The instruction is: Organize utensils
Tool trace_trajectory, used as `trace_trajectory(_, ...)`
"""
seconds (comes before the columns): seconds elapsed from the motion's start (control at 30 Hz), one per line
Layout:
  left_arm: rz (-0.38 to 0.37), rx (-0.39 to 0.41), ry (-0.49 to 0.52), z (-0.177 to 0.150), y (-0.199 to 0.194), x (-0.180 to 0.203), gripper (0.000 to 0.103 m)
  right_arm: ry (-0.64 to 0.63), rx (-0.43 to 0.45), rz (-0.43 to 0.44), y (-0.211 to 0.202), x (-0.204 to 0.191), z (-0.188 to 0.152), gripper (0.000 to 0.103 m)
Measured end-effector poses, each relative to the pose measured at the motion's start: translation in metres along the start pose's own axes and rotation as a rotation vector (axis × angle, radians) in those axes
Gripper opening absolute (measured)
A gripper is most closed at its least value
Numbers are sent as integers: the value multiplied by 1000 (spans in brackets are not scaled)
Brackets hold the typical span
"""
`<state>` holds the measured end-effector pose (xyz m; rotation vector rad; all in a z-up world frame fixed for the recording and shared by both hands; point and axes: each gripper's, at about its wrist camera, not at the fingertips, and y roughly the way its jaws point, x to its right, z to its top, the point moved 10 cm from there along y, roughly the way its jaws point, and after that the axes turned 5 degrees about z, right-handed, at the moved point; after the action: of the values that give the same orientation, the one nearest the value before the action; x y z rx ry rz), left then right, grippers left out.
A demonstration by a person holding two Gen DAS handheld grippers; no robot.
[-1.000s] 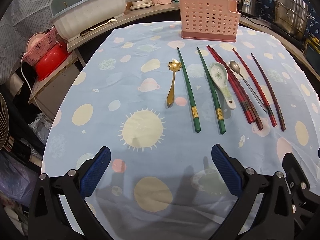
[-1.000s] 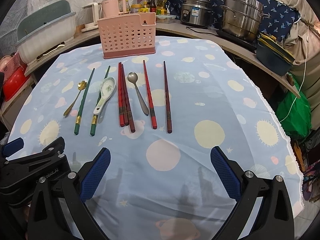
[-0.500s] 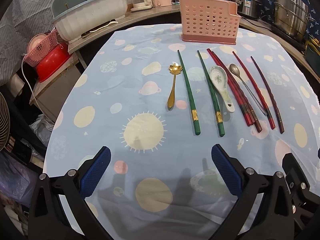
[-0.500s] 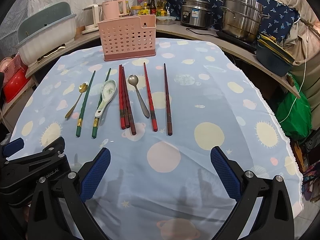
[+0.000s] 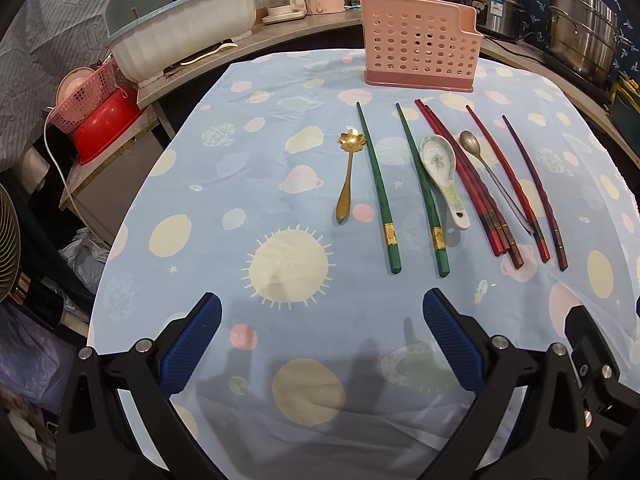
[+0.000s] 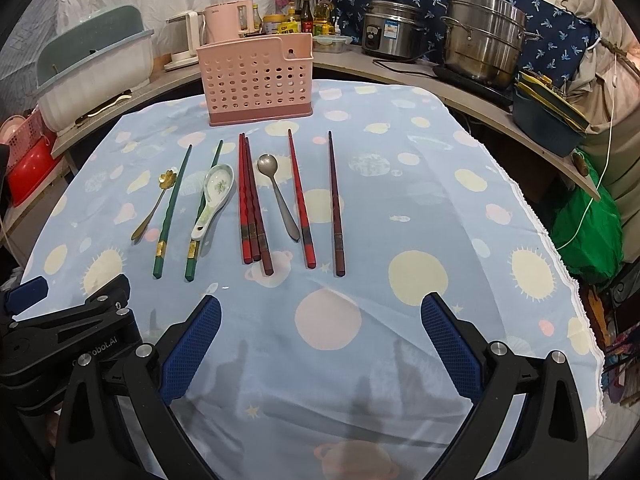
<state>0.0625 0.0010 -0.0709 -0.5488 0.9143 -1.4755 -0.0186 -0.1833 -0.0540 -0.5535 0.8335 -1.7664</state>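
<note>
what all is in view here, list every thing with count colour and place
utensil holder: 1, pink, far end of the cloth
green chopsticks: 2, left part of the row
red chopsticks: 5, three bunched mid-row, two apart at right
gold spoon: 1, far left
ceramic spoon: 1, white, against a green chopstick
metal spoon: 1, silver, among the red ones
tablecloth: 1, blue, patterned
steel pots: 2, counter behind
left gripper: open, empty
right gripper: open, empty

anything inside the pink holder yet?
Through the holes of the pink holder no utensil shows; the holes look pale. Its solid base band hides the bottom, and neither view looks over the rim.
</note>
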Motion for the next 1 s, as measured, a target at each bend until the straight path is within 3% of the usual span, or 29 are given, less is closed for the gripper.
trace_trajectory(1.0,4,-11,-10,-1,3,-4,96,-11,7,-17,-1,-1,2,97)
